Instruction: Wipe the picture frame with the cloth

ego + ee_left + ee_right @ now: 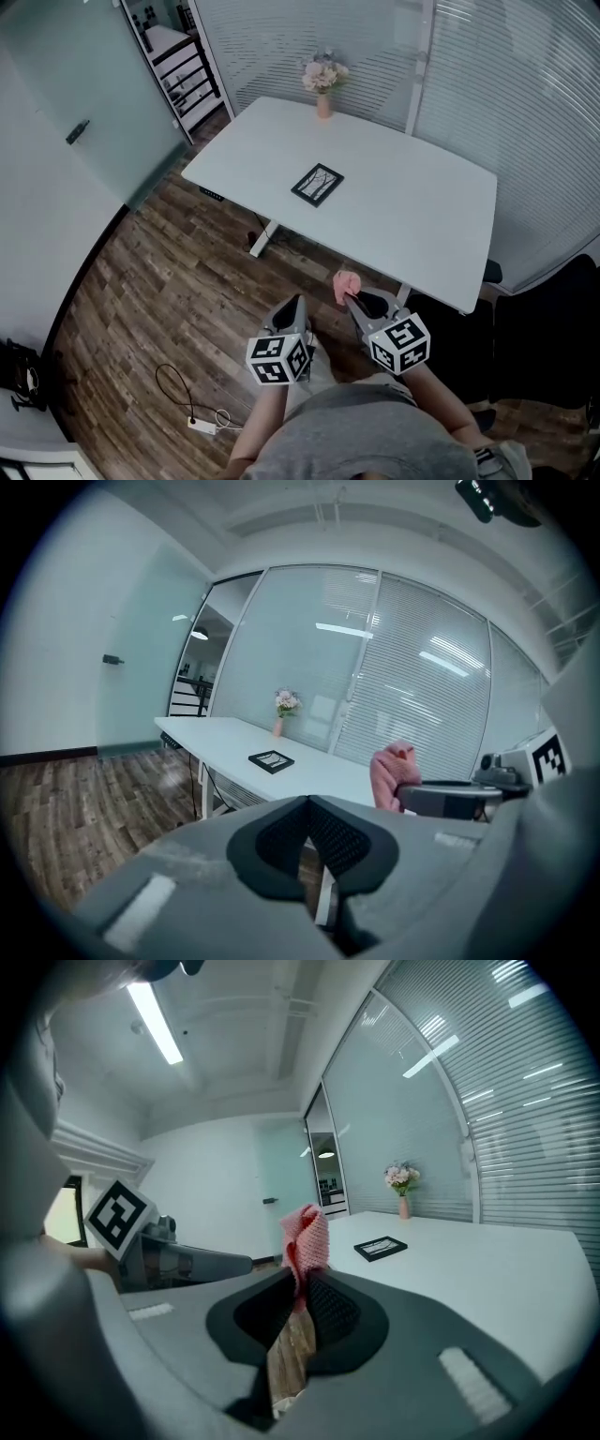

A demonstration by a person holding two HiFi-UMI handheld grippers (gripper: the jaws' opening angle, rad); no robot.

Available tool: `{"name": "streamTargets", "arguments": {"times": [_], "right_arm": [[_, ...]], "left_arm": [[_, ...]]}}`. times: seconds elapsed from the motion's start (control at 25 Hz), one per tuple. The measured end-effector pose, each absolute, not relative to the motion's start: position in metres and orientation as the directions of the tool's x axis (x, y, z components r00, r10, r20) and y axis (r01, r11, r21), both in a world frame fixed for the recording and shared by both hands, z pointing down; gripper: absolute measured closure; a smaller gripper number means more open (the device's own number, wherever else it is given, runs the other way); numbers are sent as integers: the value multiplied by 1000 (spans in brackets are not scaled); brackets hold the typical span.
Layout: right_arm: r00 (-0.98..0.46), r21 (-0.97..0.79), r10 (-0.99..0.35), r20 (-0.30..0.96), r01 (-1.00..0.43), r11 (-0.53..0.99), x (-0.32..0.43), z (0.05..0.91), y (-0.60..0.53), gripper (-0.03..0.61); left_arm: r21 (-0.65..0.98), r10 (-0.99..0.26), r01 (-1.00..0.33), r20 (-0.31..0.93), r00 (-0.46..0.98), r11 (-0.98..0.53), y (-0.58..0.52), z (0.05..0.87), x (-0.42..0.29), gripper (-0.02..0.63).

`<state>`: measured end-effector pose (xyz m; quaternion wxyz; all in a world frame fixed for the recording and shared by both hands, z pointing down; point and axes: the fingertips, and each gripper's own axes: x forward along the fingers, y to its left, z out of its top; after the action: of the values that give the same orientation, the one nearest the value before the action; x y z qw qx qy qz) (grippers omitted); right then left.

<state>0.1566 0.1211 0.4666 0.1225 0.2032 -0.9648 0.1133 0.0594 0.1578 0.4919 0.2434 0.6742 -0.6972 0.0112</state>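
A black picture frame (317, 184) lies flat in the middle of the white table (422, 216), far ahead of both grippers. It also shows small in the left gripper view as the frame (271, 760) and in the right gripper view as the frame (380, 1247). My right gripper (349, 298) is held in the air short of the table's near edge, shut on a pink cloth (347, 283). The cloth (306, 1234) sticks up out of its jaws. My left gripper (296, 304) hangs beside it over the wooden floor, shut and empty (307, 801).
A pink vase of flowers (323, 81) stands at the table's far edge. Glass walls with blinds (525, 103) close off the far and right sides. A black chair (553, 328) sits at the right. A power strip with cable (201, 424) lies on the floor at the left.
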Motion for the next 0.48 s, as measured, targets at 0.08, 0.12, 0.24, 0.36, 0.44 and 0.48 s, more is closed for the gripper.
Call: {"name": "streamTargets", "arguments": {"times": [0.08,0.12,0.24,0.36,0.44,0.48], "right_arm": [[-881,-166,-380,280,-435,885,145,466,105,540],[-878,-165,-387,280,-441,882,138,466,95,540],[-871,-158,-407,276,-459,874,115,466,66,540],[-863,-153,-428,268,-477,865,89,464,37,540],[-857,-155,-441,266,-489,858,71,462,18,540],[-855,-156,-445,266,-494,856,63,461,9,540]], "left_arm": [[313,-933,-947,356,48,71,139,493,48,614],[311,-932,-948,358,57,61,129,494,42,614],[297,-928,-955,363,89,24,98,495,24,614],[286,-923,-958,369,109,1,68,498,-1,614],[285,-919,-958,376,121,-10,49,499,-18,614],[285,-917,-958,379,129,-17,40,498,-26,614]]}}
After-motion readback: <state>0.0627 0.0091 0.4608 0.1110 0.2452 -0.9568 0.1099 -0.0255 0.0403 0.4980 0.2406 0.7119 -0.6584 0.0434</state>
